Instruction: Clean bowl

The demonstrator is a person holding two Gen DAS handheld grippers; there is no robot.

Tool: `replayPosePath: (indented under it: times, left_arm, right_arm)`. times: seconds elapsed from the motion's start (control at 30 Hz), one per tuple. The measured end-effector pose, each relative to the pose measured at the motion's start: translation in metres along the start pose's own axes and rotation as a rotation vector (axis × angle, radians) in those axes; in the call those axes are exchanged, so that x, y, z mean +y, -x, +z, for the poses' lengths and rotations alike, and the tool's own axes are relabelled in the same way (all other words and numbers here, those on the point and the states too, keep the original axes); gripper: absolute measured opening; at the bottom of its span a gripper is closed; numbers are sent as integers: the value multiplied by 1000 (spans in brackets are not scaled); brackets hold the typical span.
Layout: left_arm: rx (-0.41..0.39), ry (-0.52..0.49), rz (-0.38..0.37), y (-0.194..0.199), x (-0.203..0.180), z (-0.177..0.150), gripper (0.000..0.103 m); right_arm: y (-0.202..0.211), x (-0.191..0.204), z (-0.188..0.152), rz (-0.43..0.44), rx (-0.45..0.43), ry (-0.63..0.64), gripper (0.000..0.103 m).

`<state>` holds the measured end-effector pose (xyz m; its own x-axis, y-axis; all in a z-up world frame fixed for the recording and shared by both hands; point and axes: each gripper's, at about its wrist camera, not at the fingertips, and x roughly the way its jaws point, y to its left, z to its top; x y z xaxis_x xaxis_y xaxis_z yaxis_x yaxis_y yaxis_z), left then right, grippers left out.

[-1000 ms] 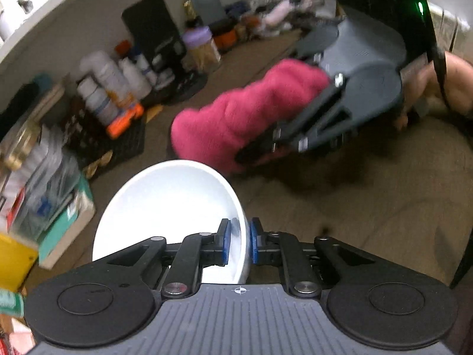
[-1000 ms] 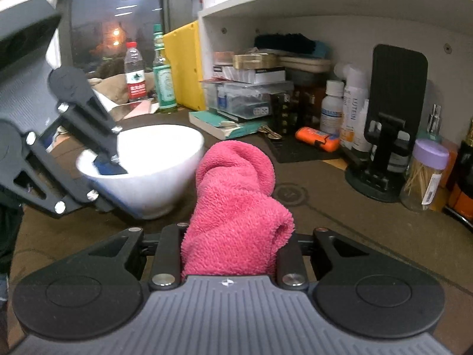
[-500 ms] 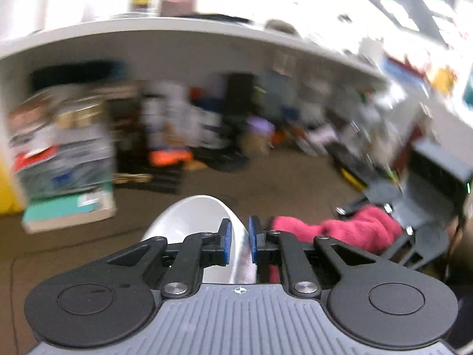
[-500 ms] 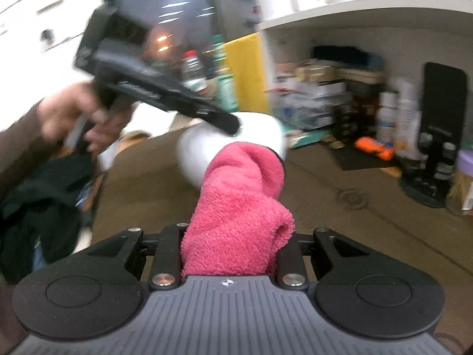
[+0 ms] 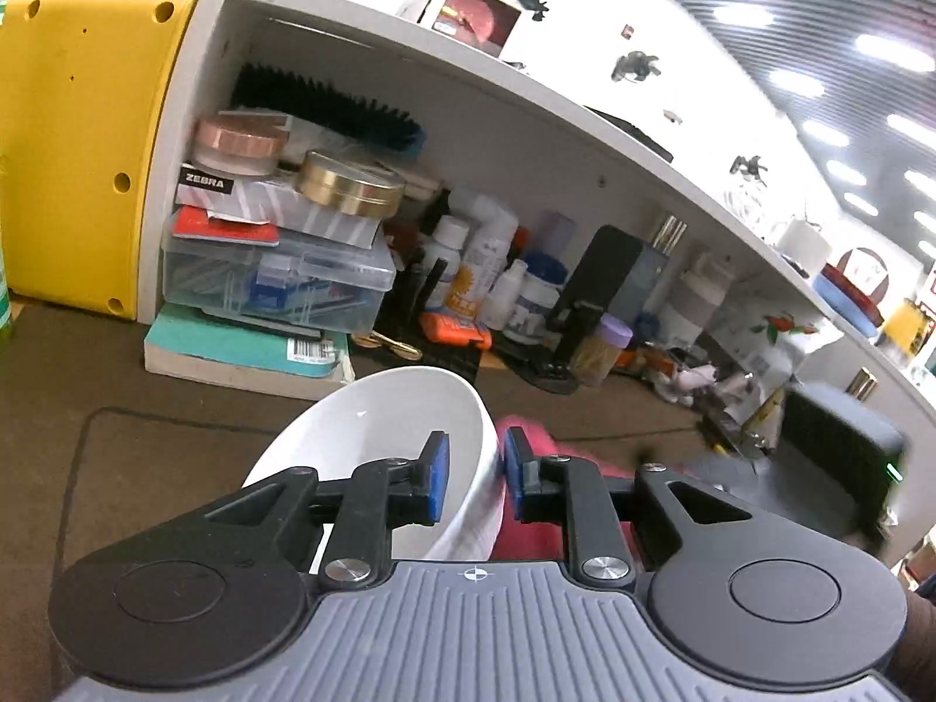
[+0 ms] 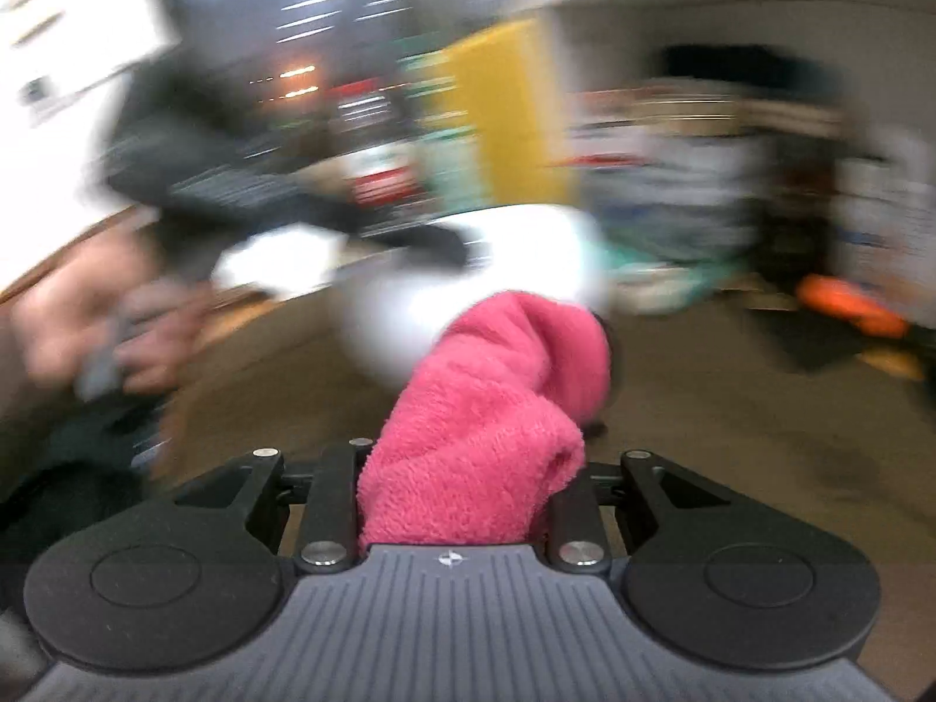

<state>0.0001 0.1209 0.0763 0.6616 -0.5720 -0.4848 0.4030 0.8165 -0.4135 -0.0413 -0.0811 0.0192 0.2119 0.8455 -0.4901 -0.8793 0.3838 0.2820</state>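
On the far left of the desk (image 5: 175, 444) stands a yellow panel (image 5: 76, 134), and just right of it, under the shelf (image 5: 526, 88), a clear plastic box (image 5: 275, 281) of small stationery sits on a teal book (image 5: 245, 351), with a gold tin (image 5: 351, 184) and a pink-lidded tub (image 5: 240, 143) stacked above. Right of these crowd white bottles (image 5: 485, 269), an orange tube (image 5: 456, 330), a black phone stand (image 5: 585, 292) and a purple-capped jar (image 5: 602, 345) of what look like toothpicks.

Near the middle, the white bowl (image 5: 380, 456) is tilted and appears empty; its rim runs between the blue pads (image 5: 439, 479) of the left hand-held gripper (image 5: 472, 482). Those jaws are opening, and a sliver of gap shows on each side of the wall, so the pinch is letting go. The bowl is probably glazed ceramic: stiff, smooth, slippery when pinched thinly, and breakable if it drops. The rim wall is the only sensible hold, taken deep and square.

To the right, the right hand-held gripper (image 6: 462, 485) is clamped on a pink cloth (image 6: 497, 409), soft and fluffy, folded into a thick wad that juts forward. In its blurred view the wad's tip seems to lie against the bowl's outer side, though contact is unclear.
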Motion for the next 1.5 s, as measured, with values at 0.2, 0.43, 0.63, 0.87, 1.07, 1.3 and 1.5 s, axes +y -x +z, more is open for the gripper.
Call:
replayPosePath:
  times: [0.2, 0.43, 0.63, 0.87, 1.07, 1.3, 1.5]
  left_arm:
    - [40, -26, 0, -6, 1, -3, 23]
    - [93, -77, 41, -9, -3, -10, 25]
    - [174, -294, 123, -8, -45, -25, 25]
    - [299, -505, 113, -34, -98, -44, 26]
    - [352, -554, 129, -54, -112, -45, 30]
    - [408, -670, 210, -74, -124, -42, 62]
    - [377, -667, 300, -67, -112, -10, 68]
  right_arm:
    - [-11, 17, 5, -5, 12, 69, 27]
    - [29, -78, 5, -434, -105, -188, 26]
    - [65, -101, -27, -422, -177, -305, 26]
    - [120, -49, -20, -163, -307, -160, 26]
    - [141, -14, -11, 0, -324, -83, 26]
    - [147, -48, -26, -174, -349, -166, 27]
    - [149, -81, -40, -227, -366, -286, 27]
